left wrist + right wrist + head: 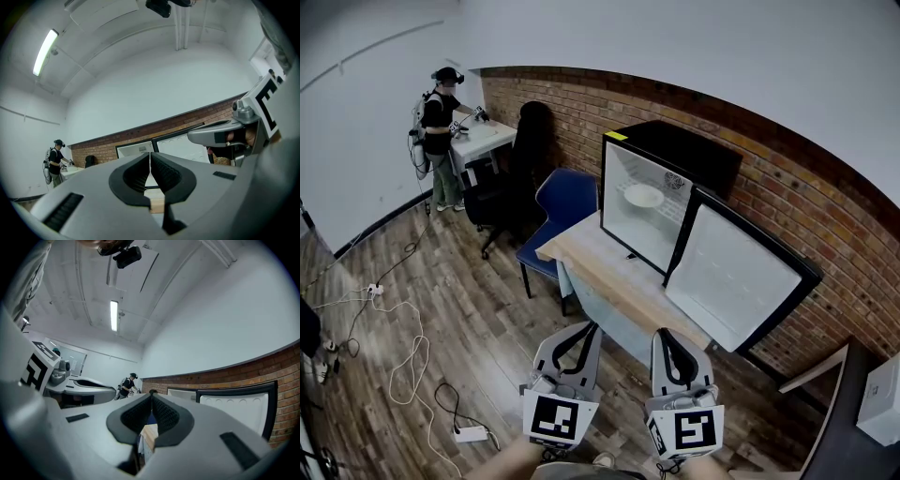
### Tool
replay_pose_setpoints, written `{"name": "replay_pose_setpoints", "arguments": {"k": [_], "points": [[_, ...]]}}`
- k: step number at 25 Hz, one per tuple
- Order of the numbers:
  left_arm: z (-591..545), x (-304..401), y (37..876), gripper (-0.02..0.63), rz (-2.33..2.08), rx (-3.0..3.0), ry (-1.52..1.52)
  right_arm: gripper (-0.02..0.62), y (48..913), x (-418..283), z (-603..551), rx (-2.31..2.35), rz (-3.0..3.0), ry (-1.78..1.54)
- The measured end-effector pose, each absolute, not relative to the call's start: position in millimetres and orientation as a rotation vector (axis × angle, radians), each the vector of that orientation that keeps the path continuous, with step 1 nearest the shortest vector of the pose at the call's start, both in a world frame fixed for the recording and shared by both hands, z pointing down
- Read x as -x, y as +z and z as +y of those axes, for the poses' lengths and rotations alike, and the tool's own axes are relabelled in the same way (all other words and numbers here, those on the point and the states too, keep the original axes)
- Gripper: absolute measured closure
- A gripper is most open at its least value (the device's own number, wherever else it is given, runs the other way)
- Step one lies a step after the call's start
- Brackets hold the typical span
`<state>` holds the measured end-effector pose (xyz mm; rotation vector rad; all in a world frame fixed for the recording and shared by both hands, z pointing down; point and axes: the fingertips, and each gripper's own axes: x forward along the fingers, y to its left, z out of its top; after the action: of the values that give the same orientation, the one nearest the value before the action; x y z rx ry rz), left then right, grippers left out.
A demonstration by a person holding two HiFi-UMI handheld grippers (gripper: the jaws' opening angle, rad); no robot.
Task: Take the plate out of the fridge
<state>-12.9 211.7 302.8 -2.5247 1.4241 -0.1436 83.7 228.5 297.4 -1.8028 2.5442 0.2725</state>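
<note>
Inside the open fridge on the wooden surface: white plate, lying flat | left tool and right tool both closed, empty (well short of the surface) | plate straight ahead; right tool looks slightly nearer.

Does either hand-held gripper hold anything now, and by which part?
Nothing is held. The left hand-held gripper and right hand-held gripper are shut, empty; the round white plate sits inside the black fridge.
</note>
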Motion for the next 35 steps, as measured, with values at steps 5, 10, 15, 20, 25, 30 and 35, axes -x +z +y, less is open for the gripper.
{"name": "replay_pose_setpoints", "arguments": {"k": [5,10,15,20,25,30,35], "points": [[213,8,302,0.584,1.434,2.509,-0.147,0.565,300,-88,227,1.783,2.546,0.273],[209,4,306,0.584,1.451,2.505,-0.153,0.565,305,-93,220,1.767,2.550,0.270],[198,3,309,0.584,1.447,2.500,-0.139,0.565,312,-94,210,1.770,2.553,0.270],[177,6,319,0.584,1.444,2.505,-0.136,0.565,321,-91,188,1.772,2.564,0.277],[143,11,324,0.584,1.441,2.512,-0.134,0.565,325,-87,154,1.789,2.561,0.282],[101,19,329,0.584,1.451,2.536,-0.138,0.565,331,-83,112,1.815,2.560,0.271],[54,22,329,0.584,1.417,2.556,-0.140,0.565,333,-82,66,1.856,2.537,0.252]]}}
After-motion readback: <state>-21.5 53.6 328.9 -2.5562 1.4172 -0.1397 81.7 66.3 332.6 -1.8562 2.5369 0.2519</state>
